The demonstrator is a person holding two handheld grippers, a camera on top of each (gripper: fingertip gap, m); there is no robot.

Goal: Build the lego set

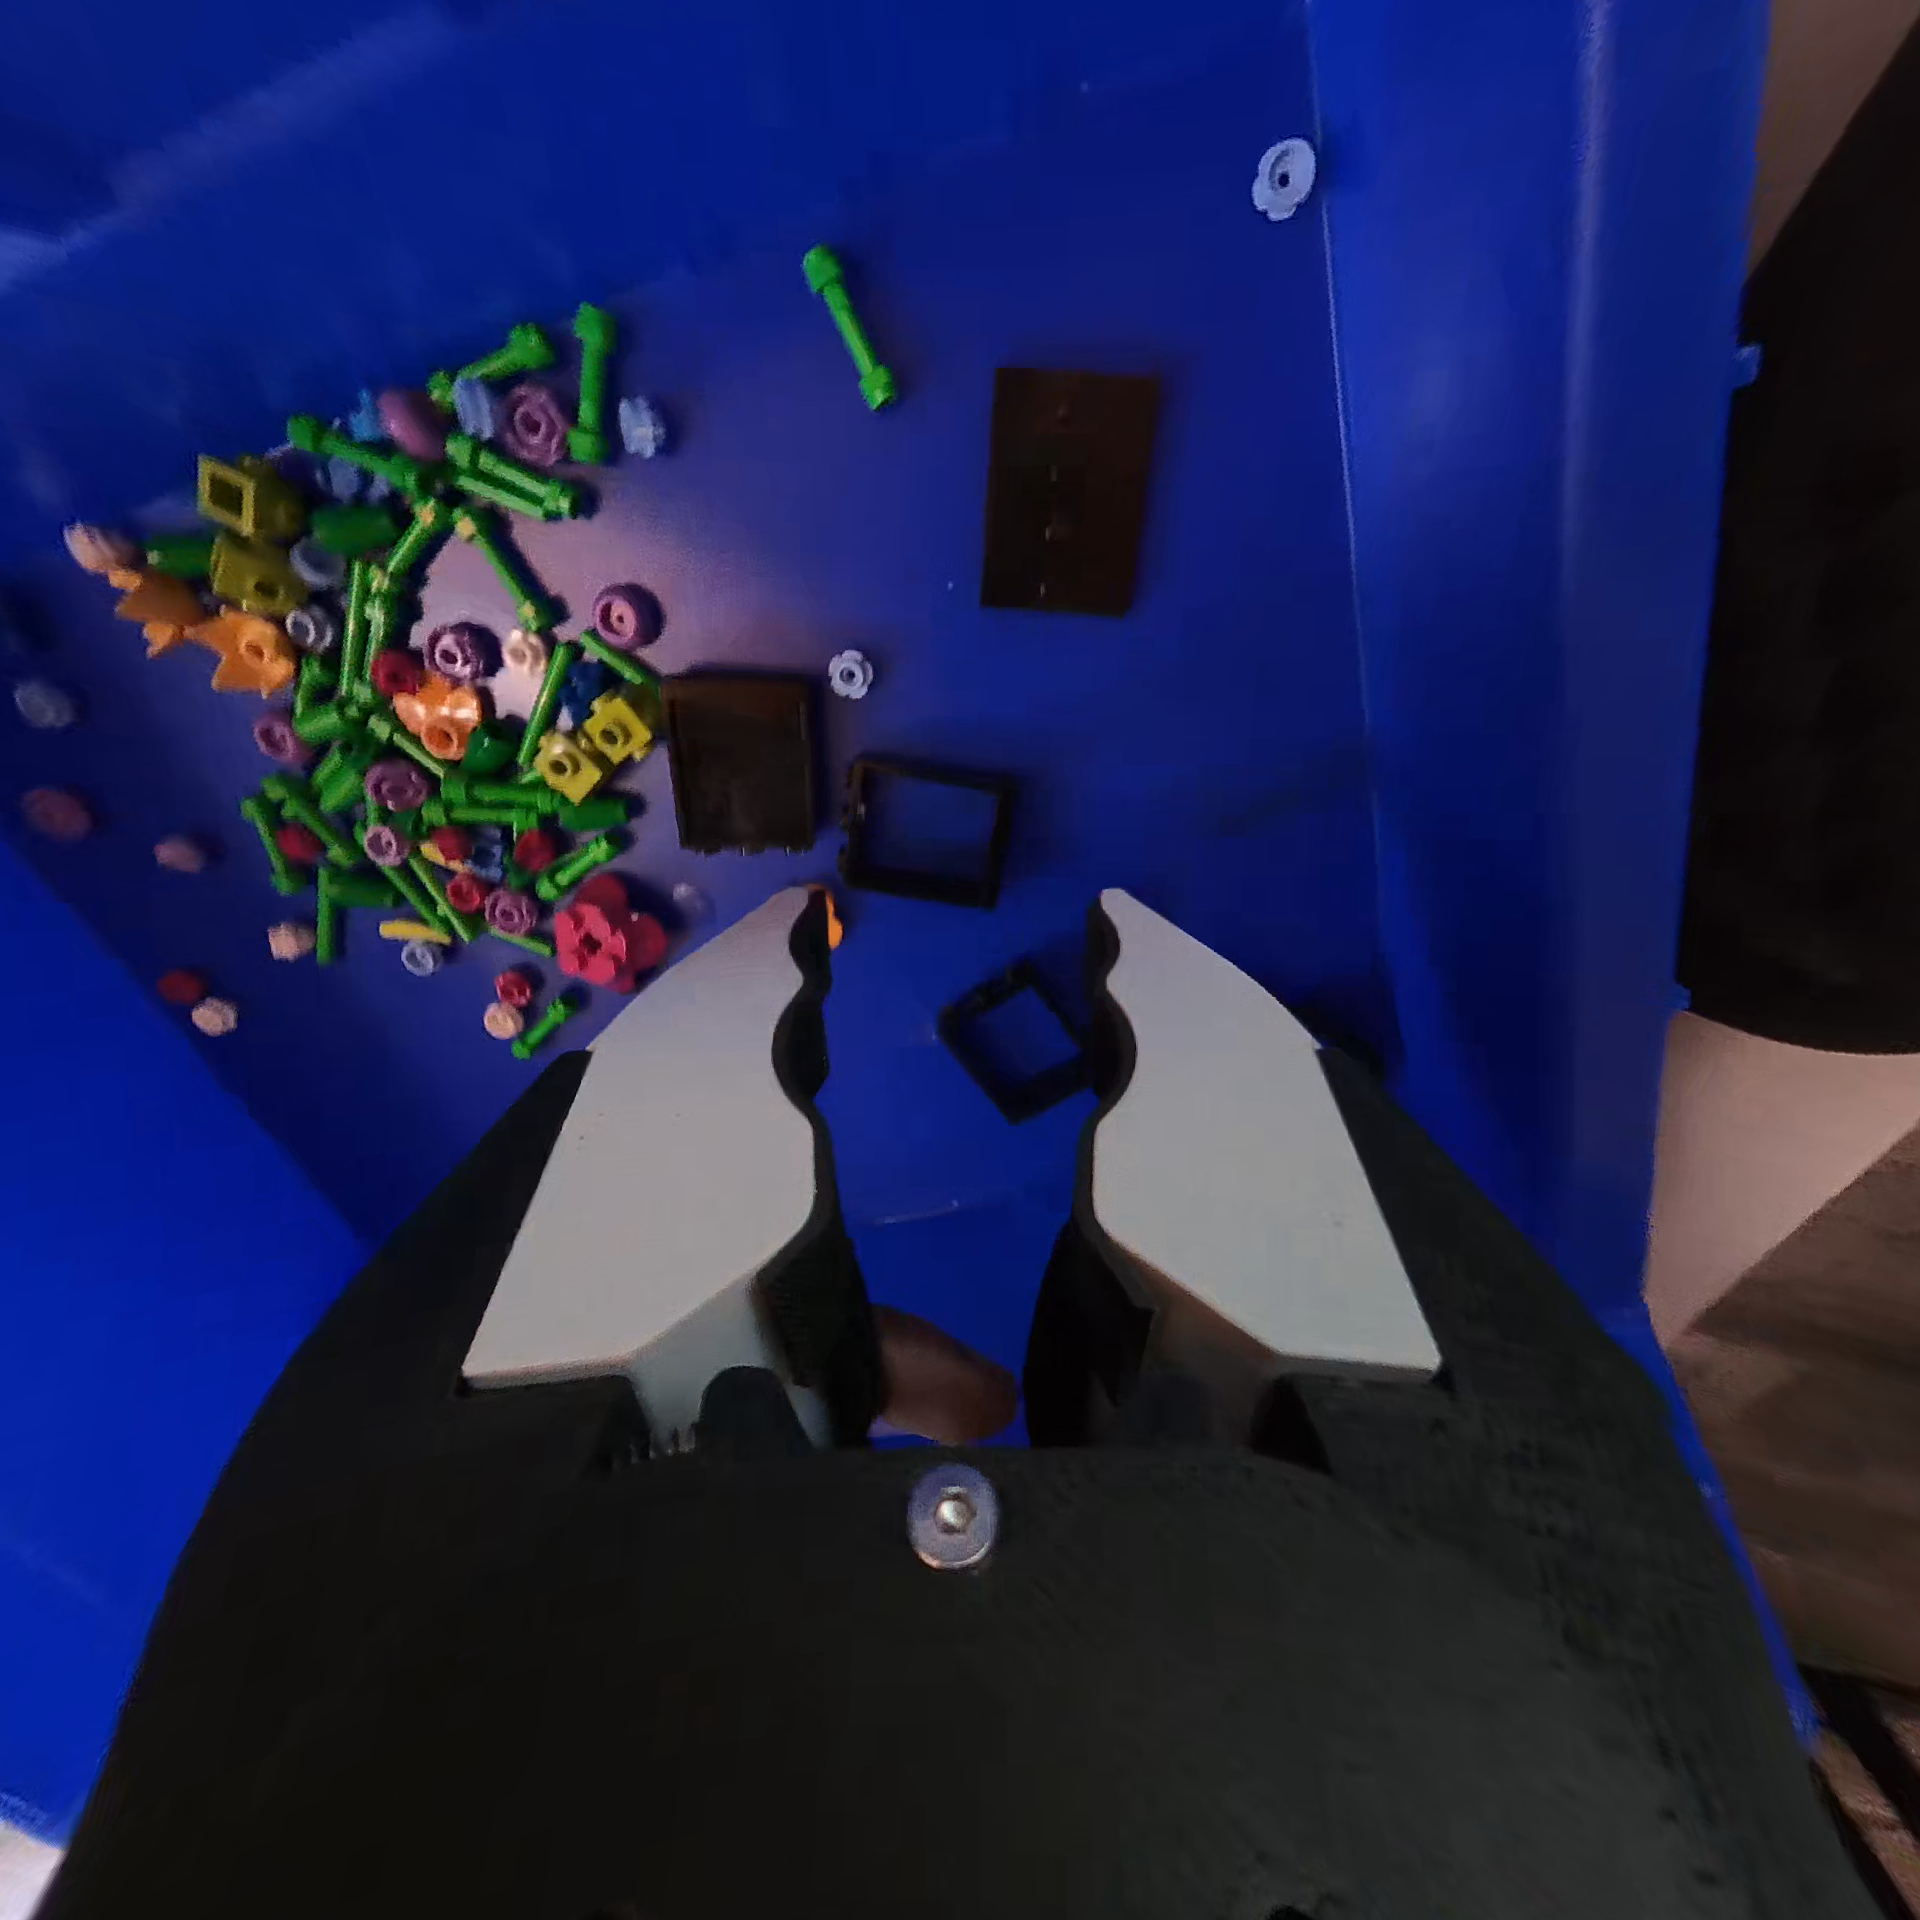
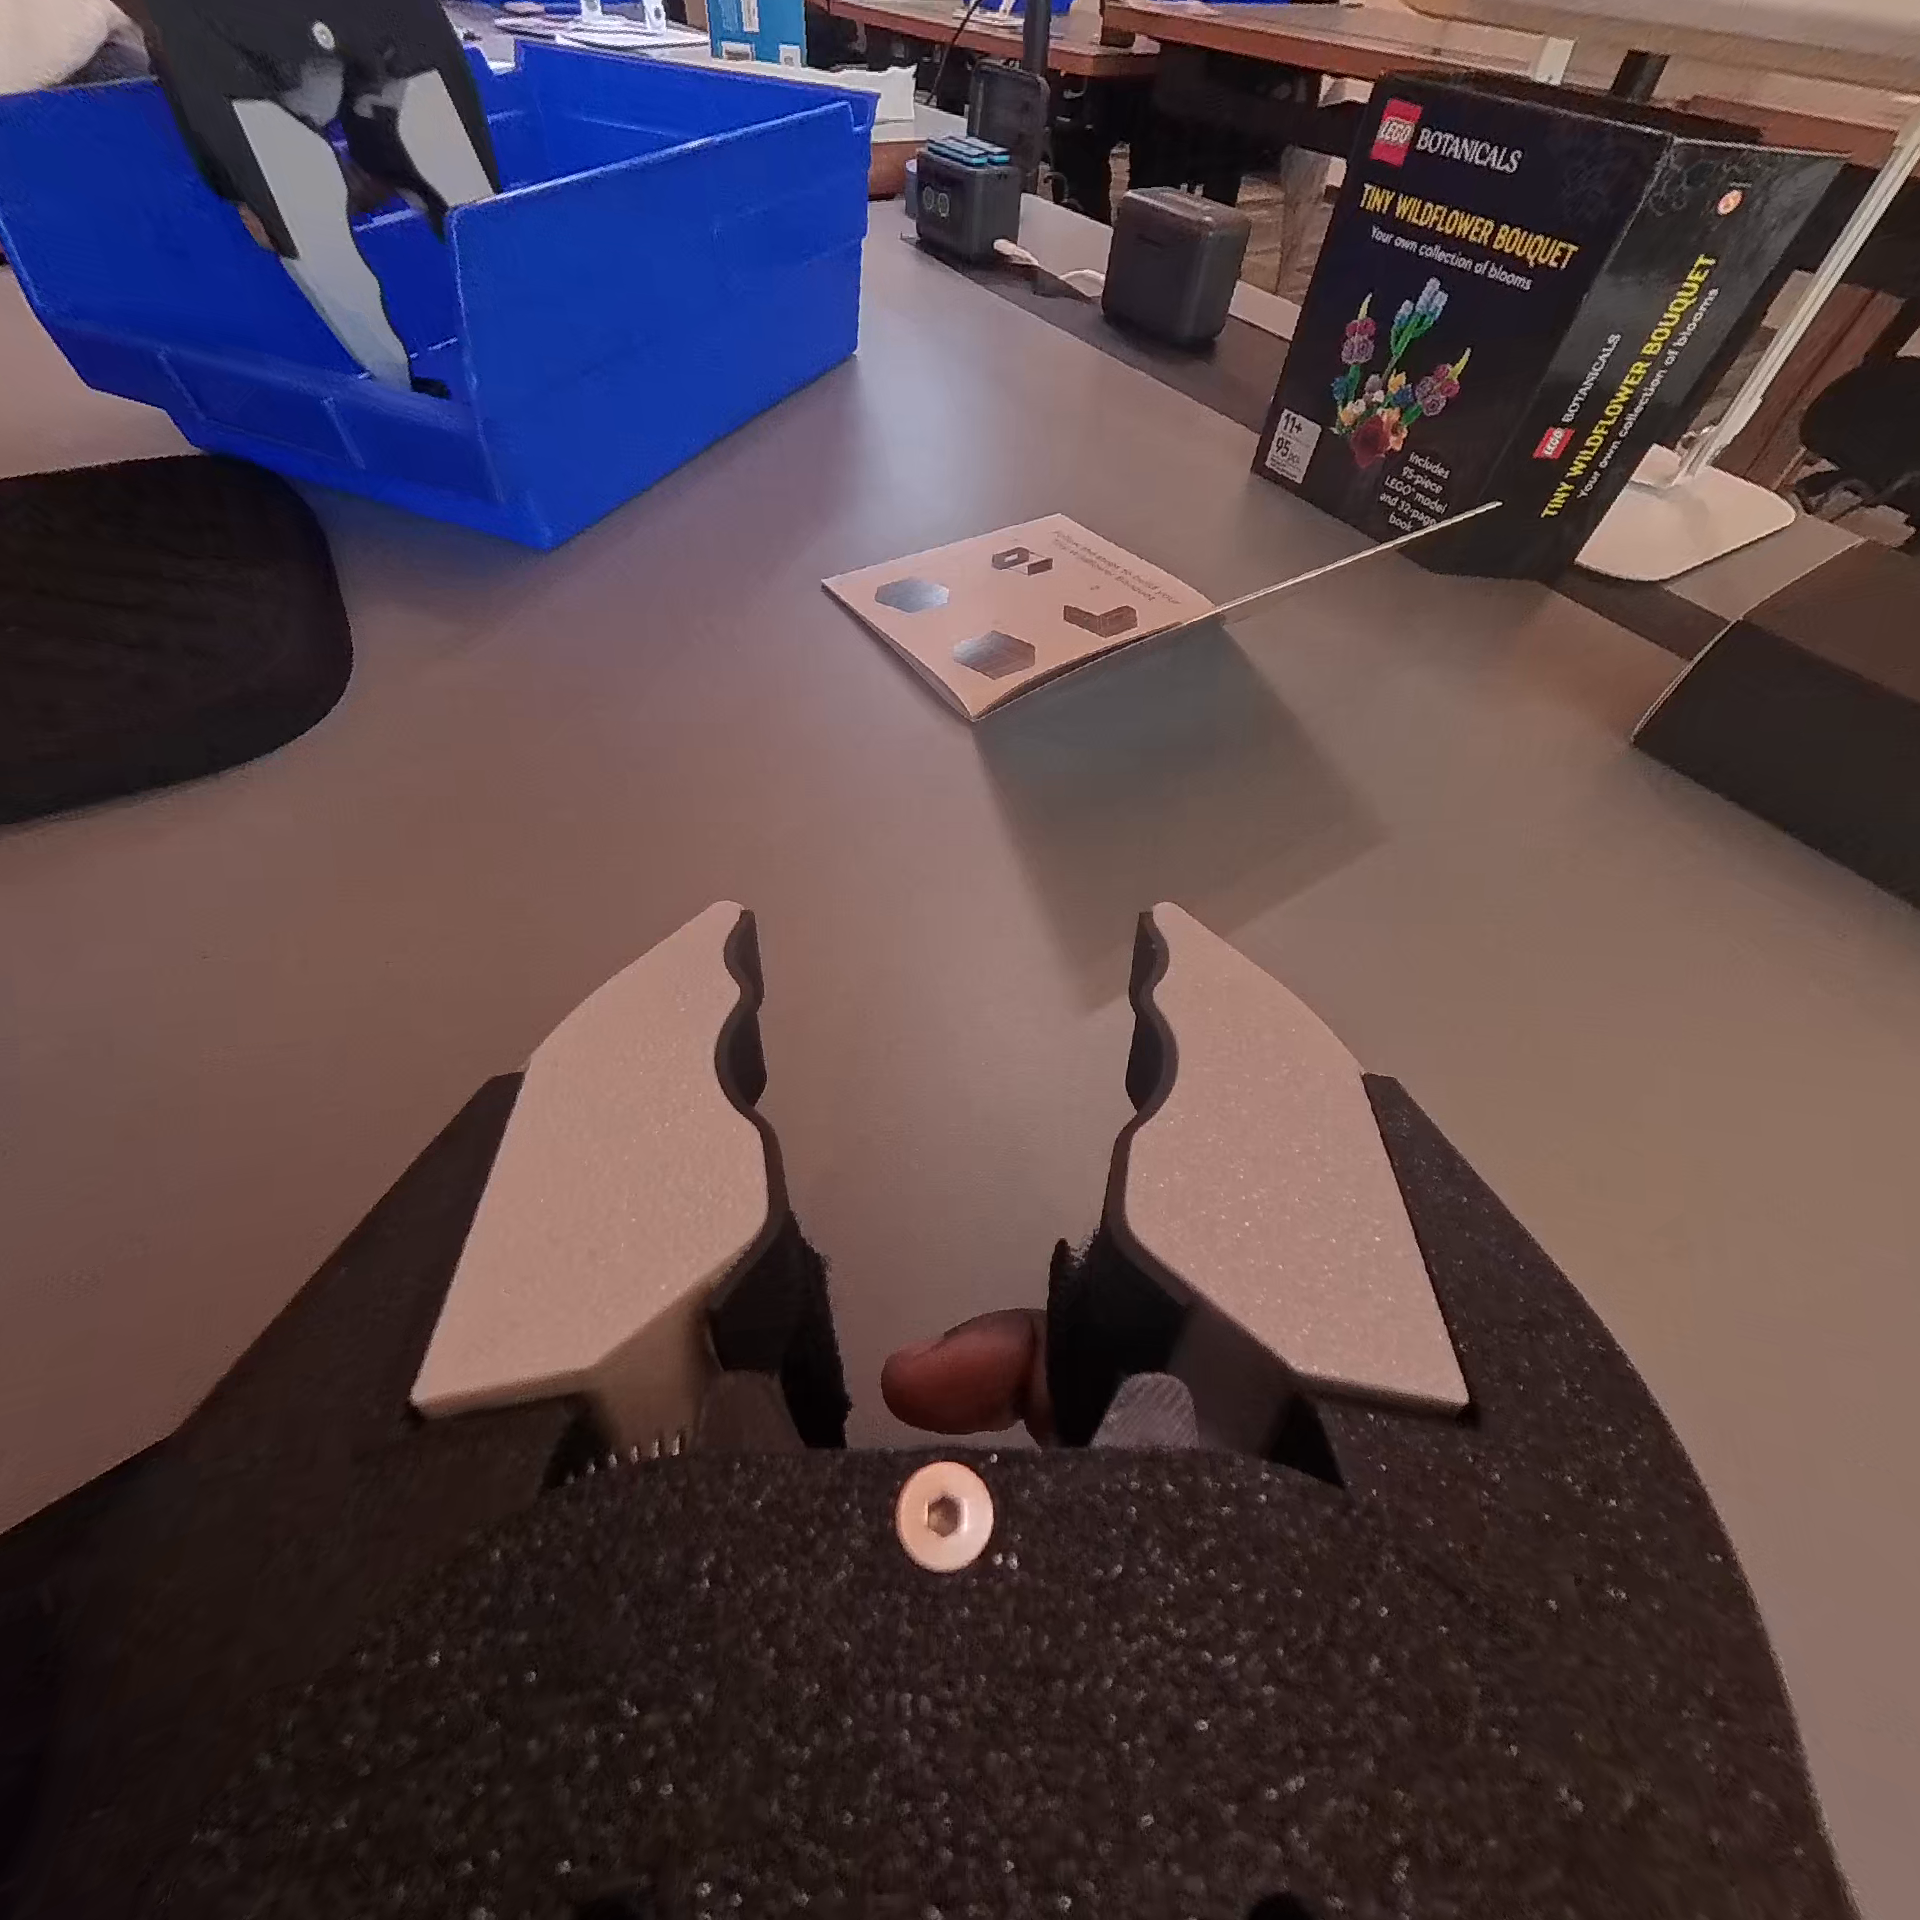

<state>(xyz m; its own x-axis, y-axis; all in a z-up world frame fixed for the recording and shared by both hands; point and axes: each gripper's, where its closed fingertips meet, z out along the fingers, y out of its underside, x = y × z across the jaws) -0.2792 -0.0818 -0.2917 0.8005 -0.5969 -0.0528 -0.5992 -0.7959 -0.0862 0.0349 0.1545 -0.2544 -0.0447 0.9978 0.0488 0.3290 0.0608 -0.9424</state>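
Left gripper (image 1: 956,920) gaping, empty, inside blue bin (image 1: 1455,623); right gripper (image 2: 945,925) likewise apart above table (image 2: 727,779). Small black frame piece (image 1: 1023,1039) just below tips; colourful pile (image 1: 416,686) toward ten o'clock. Probably light, rigid, slippery: best pinched across opposite frame edges.

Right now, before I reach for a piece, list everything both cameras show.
Blue bin: one, on the grey table, far left in the right wrist view.
Loose piece pile: many; green stems, purple, red, orange and yellow bits, left part of the bin floor.
Lone green stem: one, apart from the pile.
Dark flat plates: two, right of the pile.
Black square frames: two, near the left claw.
Instruction booklet: one, tan, open, mid-table.
Set box: one, black, upright behind the booklet.
Black mat: one, left table edge.
Left claw: open, inside the bin.
Right claw: open, empty, above the table.
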